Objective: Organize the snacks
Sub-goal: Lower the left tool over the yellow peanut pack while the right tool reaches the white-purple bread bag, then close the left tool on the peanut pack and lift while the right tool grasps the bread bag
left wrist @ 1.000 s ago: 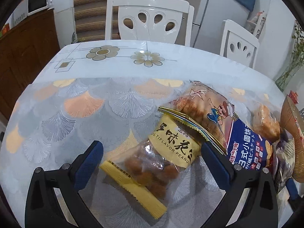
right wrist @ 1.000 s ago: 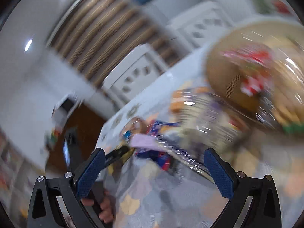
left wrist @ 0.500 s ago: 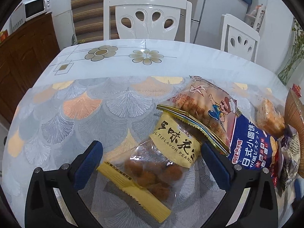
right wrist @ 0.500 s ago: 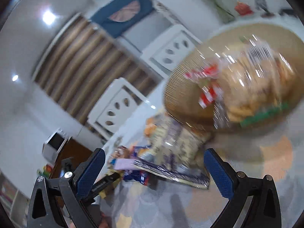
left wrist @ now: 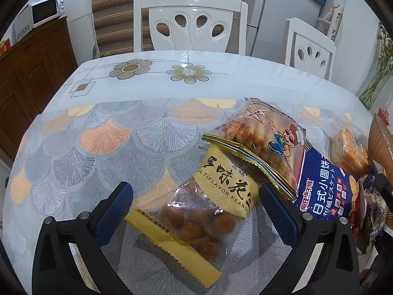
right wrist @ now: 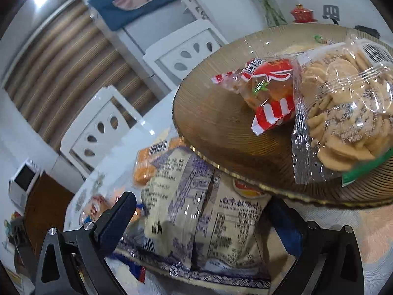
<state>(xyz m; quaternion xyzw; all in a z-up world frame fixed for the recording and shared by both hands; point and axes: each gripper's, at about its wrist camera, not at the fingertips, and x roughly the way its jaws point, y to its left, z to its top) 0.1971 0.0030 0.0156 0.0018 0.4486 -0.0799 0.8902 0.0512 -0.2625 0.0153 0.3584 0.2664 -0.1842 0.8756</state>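
With left gripper (left wrist: 194, 204) spread wide around the peanut packet (left wrist: 208, 201), close squarely mid-bag; right gripper (right wrist: 201, 218) likewise apart, seemingly straddling the printed bag (right wrist: 196, 209).

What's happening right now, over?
Both grippers open. Left gripper straddles peanut packet. Right gripper straddles pale snack bag, tucked under plate.

White chairs (left wrist: 190, 22), a microwave (left wrist: 45, 11) on a wooden cabinet (left wrist: 36, 59), a fridge (left wrist: 282, 12)
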